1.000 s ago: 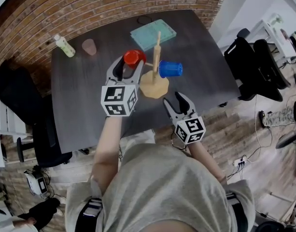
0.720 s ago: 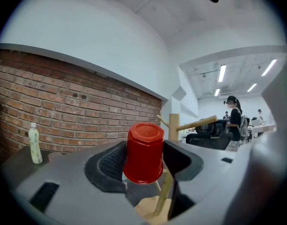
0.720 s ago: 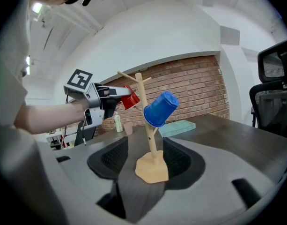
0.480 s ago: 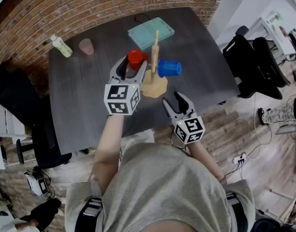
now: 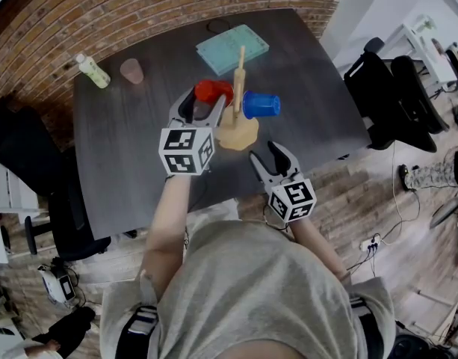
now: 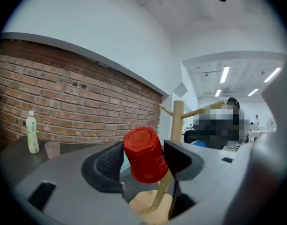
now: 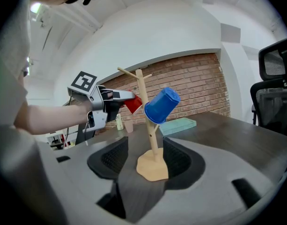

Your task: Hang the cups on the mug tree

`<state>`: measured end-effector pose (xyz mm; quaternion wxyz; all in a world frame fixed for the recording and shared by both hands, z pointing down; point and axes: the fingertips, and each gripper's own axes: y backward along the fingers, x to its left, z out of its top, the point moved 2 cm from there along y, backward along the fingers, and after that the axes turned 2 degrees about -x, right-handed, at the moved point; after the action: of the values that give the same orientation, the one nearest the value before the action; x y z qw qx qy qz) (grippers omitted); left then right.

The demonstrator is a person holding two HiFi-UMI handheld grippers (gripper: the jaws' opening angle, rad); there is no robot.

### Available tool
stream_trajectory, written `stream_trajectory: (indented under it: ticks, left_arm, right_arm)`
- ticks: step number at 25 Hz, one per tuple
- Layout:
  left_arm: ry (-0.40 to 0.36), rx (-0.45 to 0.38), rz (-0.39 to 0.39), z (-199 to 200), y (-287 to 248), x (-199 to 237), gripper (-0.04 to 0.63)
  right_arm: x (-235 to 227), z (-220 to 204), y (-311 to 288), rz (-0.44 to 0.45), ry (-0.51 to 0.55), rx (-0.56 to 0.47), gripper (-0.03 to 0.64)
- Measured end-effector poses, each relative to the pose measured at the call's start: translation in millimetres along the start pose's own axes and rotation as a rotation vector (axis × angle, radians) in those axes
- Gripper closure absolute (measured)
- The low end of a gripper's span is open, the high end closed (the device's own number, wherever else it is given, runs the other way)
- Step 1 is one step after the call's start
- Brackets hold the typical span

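A wooden mug tree [image 5: 239, 81] stands mid-table on its round base. The blue cup [image 5: 262, 105] hangs on its right branch, also seen in the right gripper view [image 7: 161, 105]. On the left branch the red cup [image 5: 212, 90] rests tilted, a peg running up into its mouth [image 6: 144, 154]. My left gripper [image 5: 202, 99] brackets the red cup, with a thin gap showing at the left pad, so it reads as open [image 6: 143, 149]. The right gripper [image 5: 264, 154] stands open and empty near the table's front edge, aimed at the tree's base [image 7: 145, 146].
A small bottle [image 5: 93, 69] and a pink cup [image 5: 131, 69] stand at the table's far left corner. A teal tray [image 5: 232, 48] lies behind the tree. Black office chairs stand to the right [image 5: 385, 96] and to the left [image 5: 27, 148] of the dark table [image 5: 139, 163].
The red cup has tipped over toward the trunk between the left jaws. The left gripper has sunk a little. The right gripper has not moved.
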<state>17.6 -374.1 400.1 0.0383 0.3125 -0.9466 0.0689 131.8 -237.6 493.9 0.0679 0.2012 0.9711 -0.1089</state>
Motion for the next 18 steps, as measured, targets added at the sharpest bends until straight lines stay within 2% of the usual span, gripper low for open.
stream_trajectory:
  ticks: [7, 18]
  left_arm:
    - [0.015, 0.047, 0.032, -11.8, 2.3, 12.5, 0.324]
    - [0.019, 0.032, 0.052, -13.1, 20.3, 9.2, 0.322]
  right_arm:
    - [5.3, -3.3, 1.4, 0.008, -0.001, 0.008, 0.394]
    - [12.8, -1.1, 9.7, 0.021, 0.013, 0.005, 0.394]
